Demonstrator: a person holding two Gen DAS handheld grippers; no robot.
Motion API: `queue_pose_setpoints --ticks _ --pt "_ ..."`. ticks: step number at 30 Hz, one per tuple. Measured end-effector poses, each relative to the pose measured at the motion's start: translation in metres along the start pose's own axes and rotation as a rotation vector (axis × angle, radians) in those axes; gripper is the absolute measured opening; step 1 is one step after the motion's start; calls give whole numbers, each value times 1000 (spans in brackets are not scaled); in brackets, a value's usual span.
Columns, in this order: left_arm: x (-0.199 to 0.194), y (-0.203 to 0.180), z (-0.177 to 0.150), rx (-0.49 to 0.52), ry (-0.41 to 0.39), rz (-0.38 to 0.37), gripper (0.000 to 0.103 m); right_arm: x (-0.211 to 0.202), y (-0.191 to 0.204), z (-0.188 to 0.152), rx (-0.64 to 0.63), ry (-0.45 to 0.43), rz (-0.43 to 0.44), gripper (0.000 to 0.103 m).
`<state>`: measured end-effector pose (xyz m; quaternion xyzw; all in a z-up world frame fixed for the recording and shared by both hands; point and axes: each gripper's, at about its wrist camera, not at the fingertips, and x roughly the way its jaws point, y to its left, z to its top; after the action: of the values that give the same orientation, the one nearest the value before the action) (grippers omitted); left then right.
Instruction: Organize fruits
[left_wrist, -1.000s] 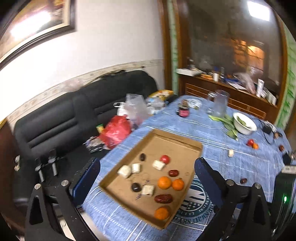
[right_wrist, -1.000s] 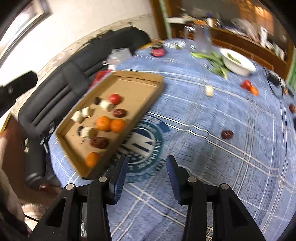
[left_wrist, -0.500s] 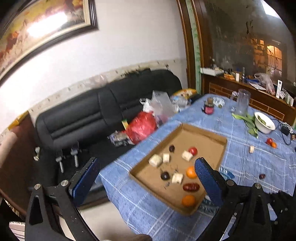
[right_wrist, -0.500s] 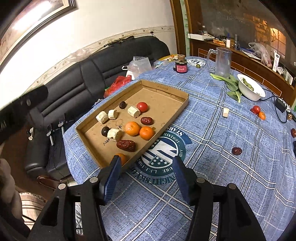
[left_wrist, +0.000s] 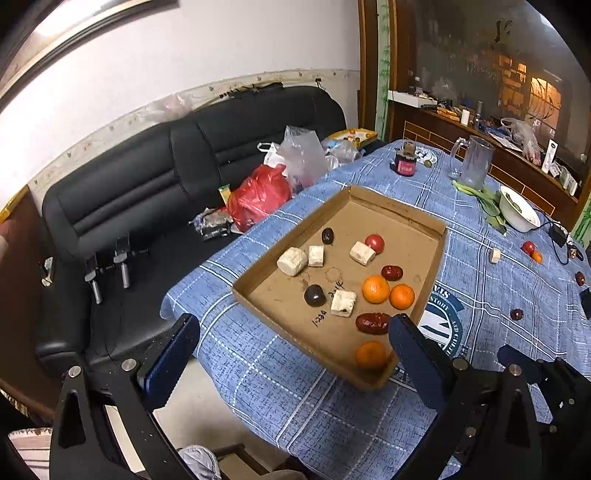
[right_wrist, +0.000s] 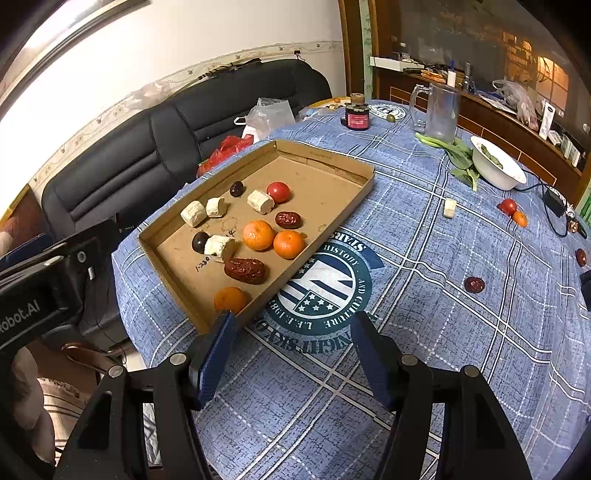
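A shallow cardboard tray (left_wrist: 399, 229) (right_wrist: 325, 184) lies on the blue checked tablecloth. In it are three oranges (right_wrist: 258, 234), red dates (right_wrist: 245, 270), a tomato (right_wrist: 278, 192), dark plums (right_wrist: 200, 242) and several white chunks (right_wrist: 218, 246). Loose on the cloth to the right lie a red date (right_wrist: 474, 284), a tomato (right_wrist: 508, 206), a small orange (right_wrist: 520, 218) and a white chunk (right_wrist: 449, 207). My left gripper (left_wrist: 291, 332) is open near the tray's front corner, holding nothing. My right gripper (right_wrist: 293, 321) hovers over the printed emblem beside the tray, jaws opening with nothing between them.
A white bowl (right_wrist: 496, 168) with greens, a glass jug (right_wrist: 441, 110) and a dark jar (right_wrist: 357, 118) stand at the far side of the table. A black sofa (left_wrist: 147, 192) with bags runs along the left. A cable and charger (right_wrist: 554, 201) lie at the right edge.
The right gripper's jaws have spread much wider. The right view has drawn back so the whole tray shows. The left gripper has shifted and tipped downward, staying open.
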<state>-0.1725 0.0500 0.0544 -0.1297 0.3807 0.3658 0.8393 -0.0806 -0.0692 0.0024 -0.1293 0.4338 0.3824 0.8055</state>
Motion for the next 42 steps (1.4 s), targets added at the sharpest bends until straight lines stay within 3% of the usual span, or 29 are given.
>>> queue_pose_setpoints --ticks 13,23,42 --pt "29 0 -5 3 106 -86 102 13 15 -3 -29 34 -17 74" --pt "50 7 -10 -4 184 -94 102 25 25 -2 -43 56 -19 74" --pt "60 2 -6 53 191 -86 102 40 33 -1 -38 90 -10 74"
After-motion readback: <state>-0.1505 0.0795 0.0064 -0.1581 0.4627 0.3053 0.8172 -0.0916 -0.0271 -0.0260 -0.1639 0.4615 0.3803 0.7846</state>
